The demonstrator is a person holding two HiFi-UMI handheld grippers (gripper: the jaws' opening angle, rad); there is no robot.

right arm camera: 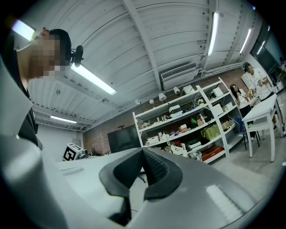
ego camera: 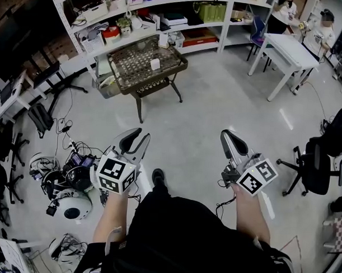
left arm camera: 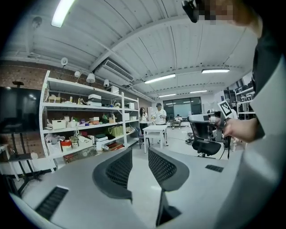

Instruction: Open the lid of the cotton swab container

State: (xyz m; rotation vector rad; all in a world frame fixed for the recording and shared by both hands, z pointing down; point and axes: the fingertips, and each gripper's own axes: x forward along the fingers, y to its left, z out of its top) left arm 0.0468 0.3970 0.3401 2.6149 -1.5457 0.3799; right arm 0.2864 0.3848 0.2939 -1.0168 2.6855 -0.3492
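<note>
1. Tongs first: the left gripper (ego camera: 136,136) and right gripper (ego camera: 230,136), grey with black ribbed pads, are both closed on nothing, held over pale grey floor (ego camera: 199,117); open them before reaching.
2. No cotton swab container shows plainly; the small white box (ego camera: 155,64) on the brown wicker-topped table (ego camera: 183,64) ahead may be it.
3. Close in, then steady its body with one gripper and lift the lid with the other.

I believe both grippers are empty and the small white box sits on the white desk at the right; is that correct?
Not quite. The head view shows the small white box on the brown mesh-topped table in front of the shelves, not on the white desk. The left gripper and right gripper are indeed both empty.
</note>
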